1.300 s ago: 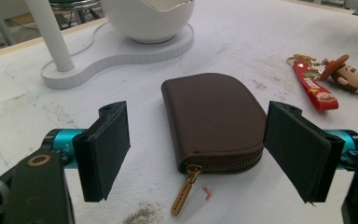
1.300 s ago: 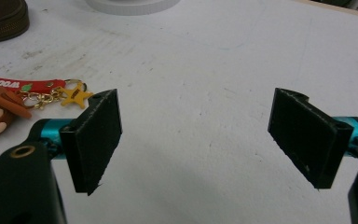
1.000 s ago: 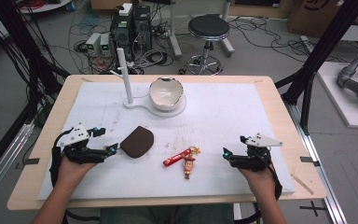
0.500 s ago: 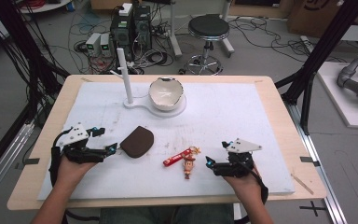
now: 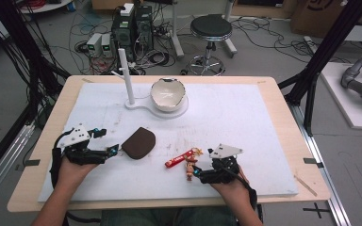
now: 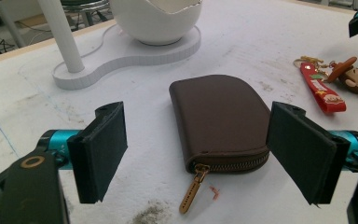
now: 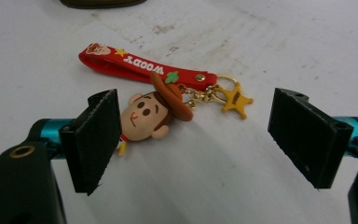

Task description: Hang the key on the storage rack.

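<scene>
A brown zip pouch (image 5: pixel 139 142) lies left of centre on the white mat (image 5: pixel 245 122). My left gripper (image 5: pixel 107 141) is open just to its left. In the left gripper view the pouch (image 6: pixel 221 119) sits between and beyond the open jaws, with its zip pull toward me. A keychain (image 5: pixel 185 161) with a cowboy figure, a red strap and a gold star lies near the mat's front. My right gripper (image 5: pixel 194 171) is open right beside it. In the right gripper view the figure's head (image 7: pixel 144 112) lies against the left pad (image 7: pixel 95 137), and nothing is held.
A white stand (image 5: pixel 156 104) at the back of the mat carries a cracked-egg-shaped bowl (image 5: pixel 168 94) and an upright post (image 5: pixel 126 75). Beyond the table are a stool (image 5: pixel 210 28), computer cases and cables on the floor.
My right gripper has moved left and a little toward the front edge, up to the keychain. The left gripper and pouch have stayed put.
</scene>
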Demonstrator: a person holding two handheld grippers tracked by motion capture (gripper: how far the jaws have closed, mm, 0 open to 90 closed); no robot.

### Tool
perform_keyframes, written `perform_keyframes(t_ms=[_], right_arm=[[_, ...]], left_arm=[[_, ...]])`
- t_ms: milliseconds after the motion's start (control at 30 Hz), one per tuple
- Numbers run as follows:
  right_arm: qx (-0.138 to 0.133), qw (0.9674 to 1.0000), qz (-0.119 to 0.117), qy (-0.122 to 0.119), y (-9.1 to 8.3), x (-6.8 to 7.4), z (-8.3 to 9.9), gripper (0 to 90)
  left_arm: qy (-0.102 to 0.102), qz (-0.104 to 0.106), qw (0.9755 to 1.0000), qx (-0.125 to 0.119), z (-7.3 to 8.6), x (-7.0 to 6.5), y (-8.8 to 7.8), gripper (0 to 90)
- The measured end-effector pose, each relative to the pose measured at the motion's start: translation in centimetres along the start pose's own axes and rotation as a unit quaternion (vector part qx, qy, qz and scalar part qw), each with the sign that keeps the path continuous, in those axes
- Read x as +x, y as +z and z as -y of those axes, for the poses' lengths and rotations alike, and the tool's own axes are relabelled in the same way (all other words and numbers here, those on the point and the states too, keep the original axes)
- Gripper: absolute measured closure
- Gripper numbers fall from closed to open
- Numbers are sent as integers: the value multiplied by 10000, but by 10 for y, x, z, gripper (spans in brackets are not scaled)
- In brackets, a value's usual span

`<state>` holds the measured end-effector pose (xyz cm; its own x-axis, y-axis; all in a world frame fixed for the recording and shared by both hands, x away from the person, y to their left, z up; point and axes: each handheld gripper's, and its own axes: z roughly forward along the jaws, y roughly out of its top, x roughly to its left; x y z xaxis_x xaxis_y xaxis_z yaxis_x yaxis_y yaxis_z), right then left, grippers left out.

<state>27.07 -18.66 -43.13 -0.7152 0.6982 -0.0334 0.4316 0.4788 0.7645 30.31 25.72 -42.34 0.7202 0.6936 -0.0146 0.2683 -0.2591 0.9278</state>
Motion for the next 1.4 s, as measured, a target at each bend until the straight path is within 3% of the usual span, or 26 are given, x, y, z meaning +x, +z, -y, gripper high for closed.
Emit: perform_keyframes(t_ms=[467,633,667,767,867,1133,1233,1400], right_arm=[[405,9986,-195,-289,38,15,-3,175],[523,9979,-245,-308,42,15,-4,182],[523,9979,-245,-308,42,15,-4,182],[481,9977,-385,-272,41,12,-4,334],[470,9976,-409,-314,40,11,-4,400],[432,9981,-273,-329,36,9,-5,456],[243,9992,-285,-142,26,3,-7,459],[-24,9994,-344,-74,11,-4,-17,460]], left_arm=[[14,-34,10000,14,1,2,-3,203],[20,-34,10000,5,1,1,-4,203],[17,-30,10000,-1,1,1,-4,203],[35,-16,10000,9,1,1,-3,203],[48,-4,10000,3,1,0,-3,203],[48,-8,10000,-19,1,0,-5,204],[31,-13,10000,-19,1,0,-4,203],[12,-21,10000,-29,1,1,-5,203]])
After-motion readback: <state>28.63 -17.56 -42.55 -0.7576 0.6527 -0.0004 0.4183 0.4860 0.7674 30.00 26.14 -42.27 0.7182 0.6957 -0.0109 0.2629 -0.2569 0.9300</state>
